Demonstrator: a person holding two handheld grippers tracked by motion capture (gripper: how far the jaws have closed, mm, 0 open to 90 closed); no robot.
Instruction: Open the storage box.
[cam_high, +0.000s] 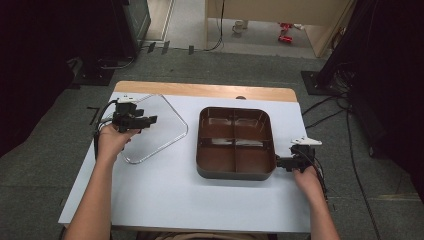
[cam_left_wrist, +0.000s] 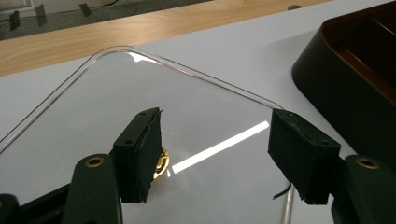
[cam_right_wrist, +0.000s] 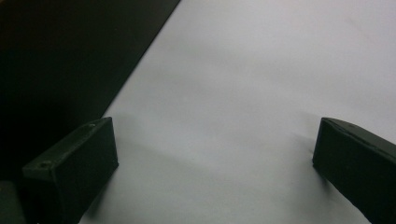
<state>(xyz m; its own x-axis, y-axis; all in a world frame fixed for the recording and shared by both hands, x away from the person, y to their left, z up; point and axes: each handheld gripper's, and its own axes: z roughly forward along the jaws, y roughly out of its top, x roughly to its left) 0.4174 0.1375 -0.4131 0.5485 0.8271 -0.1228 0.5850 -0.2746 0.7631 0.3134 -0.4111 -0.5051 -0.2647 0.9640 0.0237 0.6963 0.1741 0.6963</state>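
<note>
Left gripper (cam_high: 150, 119) hangs over the one clear lid (cam_high: 167, 131), jaws apart, nothing pinched. Lid lies flat left of the single brown tray (cam_high: 235, 172), turned diagonal, corner pointing away. Right gripper (cam_high: 278, 162), jaws wide and empty, sits at the tray's near right corner.

Lab or studio test space — white surface (cam_high: 200, 200) on grey carpet (cam_high: 240, 67), black equipment stands (cam_high: 332, 75) and trailing cables (cam_high: 325, 107) around — plywood partition (cam_high: 270, 12) behind.
</note>
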